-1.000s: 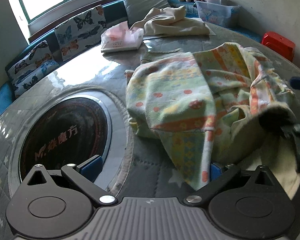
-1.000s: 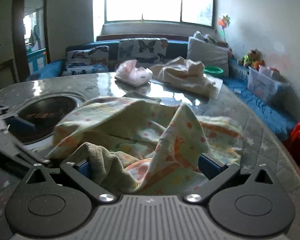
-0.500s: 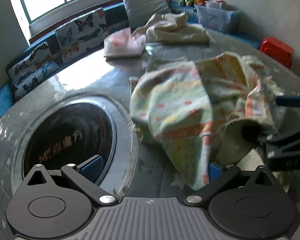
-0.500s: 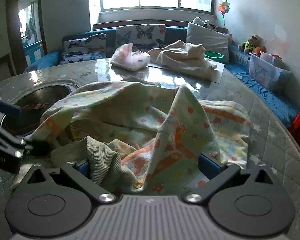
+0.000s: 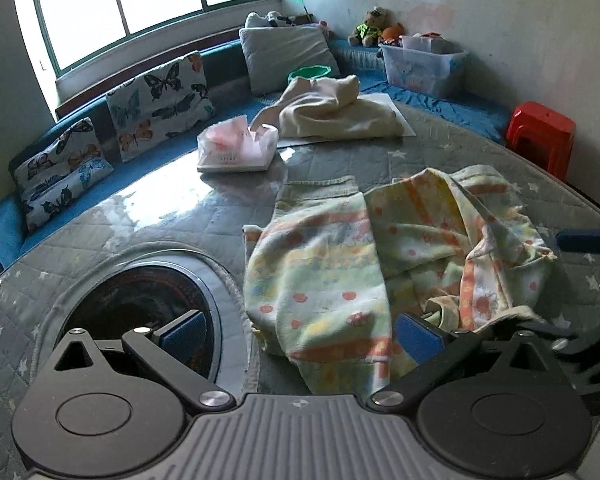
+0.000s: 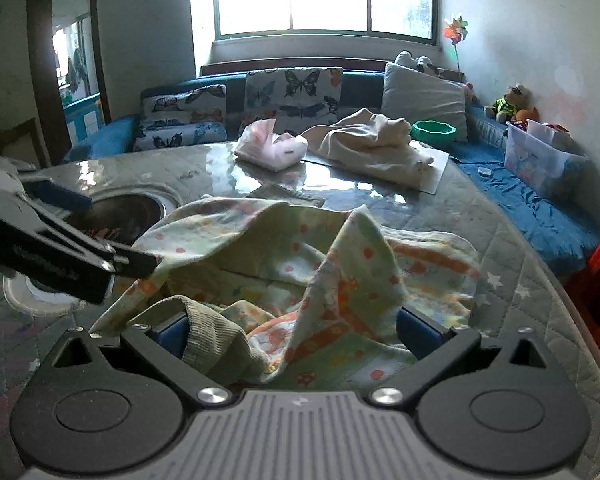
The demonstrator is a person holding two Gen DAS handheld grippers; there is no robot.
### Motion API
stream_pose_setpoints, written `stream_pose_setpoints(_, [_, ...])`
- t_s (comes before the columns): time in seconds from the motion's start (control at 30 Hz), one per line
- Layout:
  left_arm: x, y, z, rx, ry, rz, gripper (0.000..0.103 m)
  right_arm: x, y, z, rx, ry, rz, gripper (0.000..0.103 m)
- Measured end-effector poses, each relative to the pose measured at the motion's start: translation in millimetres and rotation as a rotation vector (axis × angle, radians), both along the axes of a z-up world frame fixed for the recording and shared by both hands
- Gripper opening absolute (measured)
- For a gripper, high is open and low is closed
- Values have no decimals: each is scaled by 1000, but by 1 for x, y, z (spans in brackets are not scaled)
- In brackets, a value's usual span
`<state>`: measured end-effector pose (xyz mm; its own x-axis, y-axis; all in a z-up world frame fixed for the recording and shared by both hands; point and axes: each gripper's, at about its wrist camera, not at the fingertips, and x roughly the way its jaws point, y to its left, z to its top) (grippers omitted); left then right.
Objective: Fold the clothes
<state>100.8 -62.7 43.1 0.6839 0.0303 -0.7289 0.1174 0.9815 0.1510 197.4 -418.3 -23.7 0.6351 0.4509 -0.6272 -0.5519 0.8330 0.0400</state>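
Clearly the patterned garment (image 5: 320,280) is soft and limp; its ribbed hem (image 6: 212,340) offers firmer hold. Both the left gripper (image 5: 296,332) and right gripper (image 6: 292,332) gape wide, cloth lying between their fingers.

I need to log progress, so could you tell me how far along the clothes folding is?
Done: nothing looks folded yet. The patterned garment lies bunched on the quilted table, and the cream garment behind it is a loose heap.
In hand: the left gripper and right gripper are both open, with patterned cloth between their fingers.
Left: spreading and folding the patterned garment, then the cream one.
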Motion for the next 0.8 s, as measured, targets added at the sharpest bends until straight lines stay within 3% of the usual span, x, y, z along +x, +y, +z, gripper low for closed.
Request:
stream_pose_setpoints(0.4, [-3,-7,-16,21,54,-15,103,-7,-5,-2,19,36,8,103])
stream_pose_setpoints(0.8, [2,-7,-12,28,62,-25,103,-17,-9,13,-22,20,45,103])
